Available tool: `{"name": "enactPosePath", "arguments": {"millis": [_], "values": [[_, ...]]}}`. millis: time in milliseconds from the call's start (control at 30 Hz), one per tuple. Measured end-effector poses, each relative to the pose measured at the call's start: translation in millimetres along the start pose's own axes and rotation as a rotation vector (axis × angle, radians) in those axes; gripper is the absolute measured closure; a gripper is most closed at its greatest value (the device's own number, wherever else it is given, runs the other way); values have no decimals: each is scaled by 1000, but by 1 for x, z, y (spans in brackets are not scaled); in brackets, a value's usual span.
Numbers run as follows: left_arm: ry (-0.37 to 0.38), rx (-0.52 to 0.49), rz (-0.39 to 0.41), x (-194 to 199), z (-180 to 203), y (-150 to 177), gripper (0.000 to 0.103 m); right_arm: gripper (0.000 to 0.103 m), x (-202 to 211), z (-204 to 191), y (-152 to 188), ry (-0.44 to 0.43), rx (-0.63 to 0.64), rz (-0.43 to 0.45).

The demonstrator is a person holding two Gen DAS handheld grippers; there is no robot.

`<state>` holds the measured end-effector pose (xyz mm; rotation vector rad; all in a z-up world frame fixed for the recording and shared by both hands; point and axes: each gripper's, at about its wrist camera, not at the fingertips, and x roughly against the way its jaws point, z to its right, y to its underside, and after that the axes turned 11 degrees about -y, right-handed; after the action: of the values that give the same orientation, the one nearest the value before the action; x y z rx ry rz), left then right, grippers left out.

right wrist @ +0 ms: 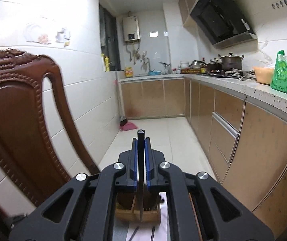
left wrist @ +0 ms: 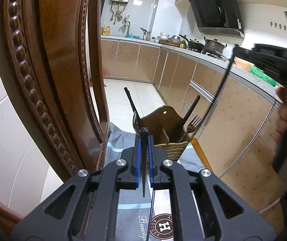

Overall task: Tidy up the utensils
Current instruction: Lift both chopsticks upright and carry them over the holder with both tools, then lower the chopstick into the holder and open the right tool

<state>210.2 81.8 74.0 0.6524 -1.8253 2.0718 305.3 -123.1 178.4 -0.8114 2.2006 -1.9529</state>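
My left gripper (left wrist: 144, 138) is shut on a dark chopstick (left wrist: 144, 160) that stands upright between its blue pads. Just beyond it stands a wooden utensil holder (left wrist: 163, 124) with a spoon, a fork (left wrist: 192, 124) and dark chopsticks (left wrist: 189, 112) in it. At the right of the left wrist view, the right gripper (left wrist: 234, 49) holds another dark chopstick (left wrist: 221, 82) slanting down toward the holder. In the right wrist view my right gripper (right wrist: 141, 140) is shut on that chopstick (right wrist: 140, 170), whose tip hangs over the holder (right wrist: 137, 212) below.
A carved wooden chair back (left wrist: 49, 76) stands close on the left, also in the right wrist view (right wrist: 23, 120). The holder sits on a grey patterned cloth (left wrist: 131, 217). Kitchen cabinets (right wrist: 243, 132) and a countertop with pots and a green bag (right wrist: 286, 78) run along the right.
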Motion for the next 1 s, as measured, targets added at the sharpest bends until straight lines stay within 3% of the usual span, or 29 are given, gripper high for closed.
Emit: {"name": "enactPosePath", "arguments": {"millis": [233, 467, 533, 567, 600, 667, 800, 867, 900, 967, 1000], "values": [[6, 12, -7, -6, -5, 1, 97, 96, -54, 19, 23, 77, -46, 11], [13, 20, -21, -12, -5, 2, 97, 95, -93, 48, 76, 30, -154, -124], [18, 24, -24, -13, -5, 2, 97, 79, -87, 52, 83, 14, -161, -137], [18, 24, -25, -14, -5, 3, 97, 57, -75, 55, 86, 3, -169, -126], [19, 25, -24, -14, -4, 3, 97, 41, -60, 56, 90, 4, -174, -97], [24, 29, -21, -14, -3, 4, 97, 26, -23, 58, 101, 6, -174, -44], [20, 41, -11, -11, -1, 5, 97, 14, 46, 63, 151, 37, -186, 3], [9, 40, 5, -7, 3, 4, 97, 13, 69, 69, 185, 77, -227, 12], [8, 42, 15, -4, 5, 3, 97, 13, 74, 74, 204, 103, -273, -30], [25, 59, 35, 4, 7, -3, 97, 13, 70, 80, 216, 63, -326, -104], [42, 74, 45, 9, 8, -9, 97, 13, 69, 78, 218, 61, -312, -99]]}}
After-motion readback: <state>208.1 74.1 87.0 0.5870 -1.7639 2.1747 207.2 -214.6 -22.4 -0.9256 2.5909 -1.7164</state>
